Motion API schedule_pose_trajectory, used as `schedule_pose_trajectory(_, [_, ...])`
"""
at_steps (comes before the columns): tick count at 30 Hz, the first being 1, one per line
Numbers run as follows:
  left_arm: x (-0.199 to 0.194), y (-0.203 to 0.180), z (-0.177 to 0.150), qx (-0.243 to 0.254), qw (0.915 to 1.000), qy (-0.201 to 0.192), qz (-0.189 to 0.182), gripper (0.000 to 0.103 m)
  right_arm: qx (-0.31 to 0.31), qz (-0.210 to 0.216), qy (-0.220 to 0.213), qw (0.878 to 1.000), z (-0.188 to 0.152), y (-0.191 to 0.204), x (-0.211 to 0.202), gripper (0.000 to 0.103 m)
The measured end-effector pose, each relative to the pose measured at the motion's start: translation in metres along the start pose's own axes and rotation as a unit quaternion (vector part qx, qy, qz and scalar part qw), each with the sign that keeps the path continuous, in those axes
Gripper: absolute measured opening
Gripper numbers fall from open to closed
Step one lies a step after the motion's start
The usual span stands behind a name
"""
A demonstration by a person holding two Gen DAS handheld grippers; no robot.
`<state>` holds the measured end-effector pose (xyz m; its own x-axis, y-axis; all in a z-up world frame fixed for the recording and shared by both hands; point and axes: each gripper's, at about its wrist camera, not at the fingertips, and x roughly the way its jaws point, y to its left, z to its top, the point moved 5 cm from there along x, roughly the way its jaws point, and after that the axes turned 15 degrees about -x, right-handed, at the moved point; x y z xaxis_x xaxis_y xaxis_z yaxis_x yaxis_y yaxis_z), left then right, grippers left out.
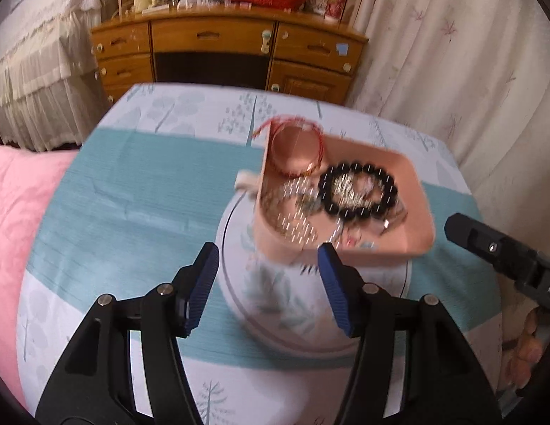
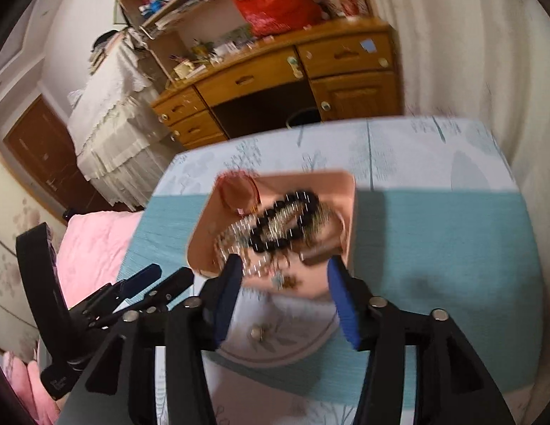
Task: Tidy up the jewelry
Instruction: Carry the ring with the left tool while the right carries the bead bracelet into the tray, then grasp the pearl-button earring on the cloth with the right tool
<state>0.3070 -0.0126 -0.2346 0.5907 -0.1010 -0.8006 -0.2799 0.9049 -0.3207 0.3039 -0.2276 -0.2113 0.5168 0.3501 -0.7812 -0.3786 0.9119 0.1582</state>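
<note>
Inside square pink tray [image 1: 413, 248], glossy black bead bracelet [image 1: 358, 191] rings glittery chains.

Surface: table under patterned cloth [image 1: 140, 191], teal band across middle, pale bands with tree print at far and near edges. Round white lid-like disc [image 1: 275, 301] with leaf print lies on cloth near centre; small knob at its middle in right wrist view. Pink tray [image 1: 418, 191] sits partly over disc's far edge; both views blurred, so contact unclear. Small white piece [image 1: 245, 180] just beside tray's left wall, on cloth. Pink bedding [image 1: 23, 212] borders table's left side.
</note>
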Motion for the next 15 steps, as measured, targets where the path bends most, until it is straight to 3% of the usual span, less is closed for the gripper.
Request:
schedule_pose_trajectory(3, [0.002,0.016,-0.013,-0.003,0.9997,0.025,0.007,0.055,0.003,-0.014,0.023,1.0,-0.021,0.006,0.01,0.053])
schedule_pose_trajectory(6, [0.002,0.036,-0.025,-0.01,0.9987,0.048,0.015,0.055,-0.028,-0.057,0.056,0.996,-0.043,0.022,0.024,0.053])
schedule_pose_trajectory(15, [-0.001,0.086,-0.038,-0.017,0.9931,0.115,0.01,0.055,-0.061,-0.117,0.069,0.989,-0.075,0.071,0.058,0.053])
